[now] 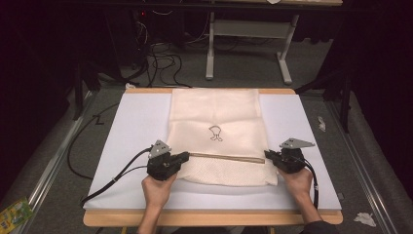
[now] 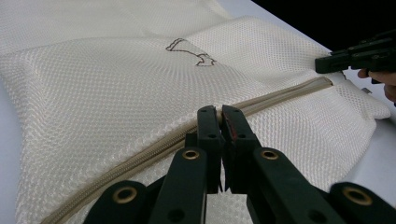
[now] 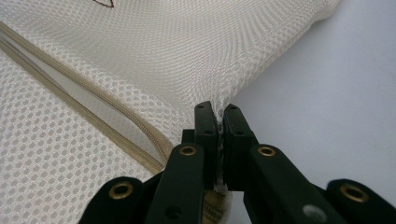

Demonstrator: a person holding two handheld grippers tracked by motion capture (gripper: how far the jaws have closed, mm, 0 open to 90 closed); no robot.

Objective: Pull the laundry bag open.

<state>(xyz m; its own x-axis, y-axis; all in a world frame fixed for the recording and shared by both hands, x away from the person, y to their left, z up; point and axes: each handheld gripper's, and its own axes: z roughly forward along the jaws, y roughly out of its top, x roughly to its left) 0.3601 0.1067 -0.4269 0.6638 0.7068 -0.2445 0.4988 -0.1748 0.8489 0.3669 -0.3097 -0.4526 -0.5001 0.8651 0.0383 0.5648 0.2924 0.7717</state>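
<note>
The pale wooden front edge of the table (image 1: 209, 218) is lying nearest the high camera, and the person's two forearms are being brought in over it. On the table's white sheet (image 1: 131, 126) a cream mesh fabric bag (image 1: 214, 117) with a small dark outline print (image 1: 215, 132) is being held flat, stretching from the middle of the sheet to its far edge. A beige zipper (image 1: 226, 157) is running across the bag's near part, between the two hands.

The left claw (image 2: 219, 112) is being kept pressed together on the zipper at the bag's left side, its black jaws meeting on the tape. The right claw (image 3: 219, 111) is being kept clamped on a pinch of the mesh at the bag's right edge, just beside the zipper's end, where the fabric is being gathered into a small peak. In the left gripper view, the right claw is showing farther off at the zipper's other end.
</note>
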